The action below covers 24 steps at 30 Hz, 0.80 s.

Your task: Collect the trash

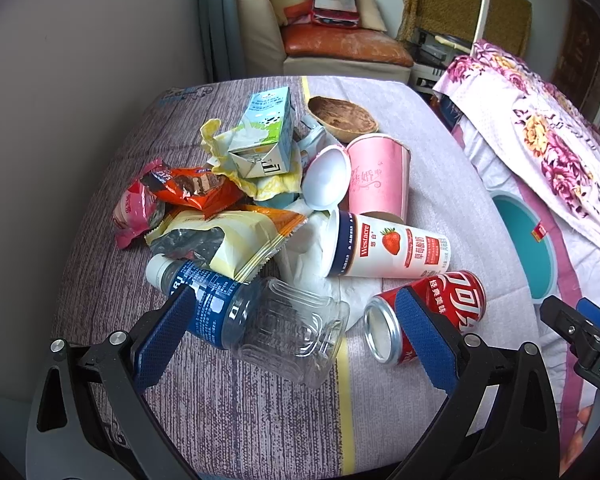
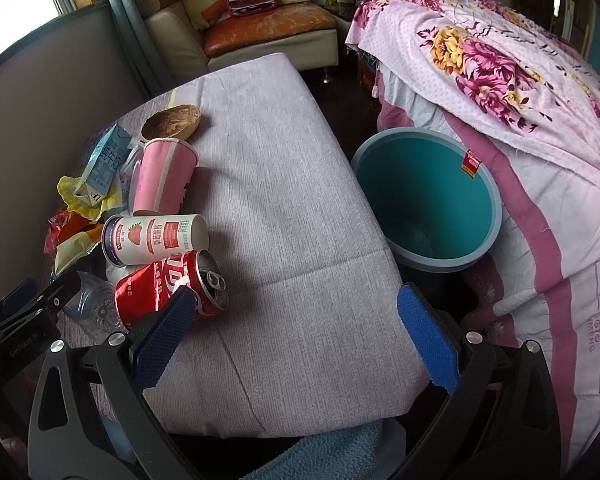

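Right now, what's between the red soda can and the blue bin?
Only bare cloth-covered table lies between the red soda can and the blue bin, then the table's edge. The right wrist view shows it.

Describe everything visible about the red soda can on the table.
The red aluminium soda can lies on its side on the lilac padded table cover, nearest the table's front edge in the pile. White lettering runs along its body; its silver top is opened, tab raised. It looks slightly dented. It lies against the white strawberry drink bottle. Neither gripper touches it.

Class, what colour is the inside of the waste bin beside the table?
Teal inside the waste bin, with a grey-blue rim; clearest in the right wrist view.
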Motion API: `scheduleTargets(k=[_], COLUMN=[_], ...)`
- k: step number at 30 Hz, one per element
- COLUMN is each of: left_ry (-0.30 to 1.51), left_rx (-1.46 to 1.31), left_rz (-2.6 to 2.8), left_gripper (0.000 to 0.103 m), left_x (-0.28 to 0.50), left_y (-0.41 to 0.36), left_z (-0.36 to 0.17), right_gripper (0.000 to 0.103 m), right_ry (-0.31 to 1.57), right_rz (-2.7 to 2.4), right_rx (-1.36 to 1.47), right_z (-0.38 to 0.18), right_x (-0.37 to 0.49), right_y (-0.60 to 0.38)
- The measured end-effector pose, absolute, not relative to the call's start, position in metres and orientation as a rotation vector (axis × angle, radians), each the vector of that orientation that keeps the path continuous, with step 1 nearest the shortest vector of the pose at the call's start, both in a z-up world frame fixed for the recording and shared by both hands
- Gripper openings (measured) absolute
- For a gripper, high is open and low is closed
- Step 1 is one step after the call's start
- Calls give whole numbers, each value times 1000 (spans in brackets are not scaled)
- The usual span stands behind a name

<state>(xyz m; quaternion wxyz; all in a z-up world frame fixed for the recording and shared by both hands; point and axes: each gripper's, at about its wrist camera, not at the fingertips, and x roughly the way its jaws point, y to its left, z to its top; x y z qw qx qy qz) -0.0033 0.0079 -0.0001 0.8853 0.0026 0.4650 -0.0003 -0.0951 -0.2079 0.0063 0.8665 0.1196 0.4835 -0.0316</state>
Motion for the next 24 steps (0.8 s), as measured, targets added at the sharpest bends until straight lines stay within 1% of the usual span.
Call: scheduleTargets(k=[17,24], left_ry=[997,1038], left_rx=[-35,-143], left_rz=[22,52], left_gripper=[100,100], left_x=[-1,5], left_y=[13,32], left_z=[-3,-7], right_gripper=[97,97], right_ry=[1044,1056], right_rz=[-52,-44], right_rx=[276,275], right_z=[7,6], right_x=[-88,-85], right_y=[-202,-197])
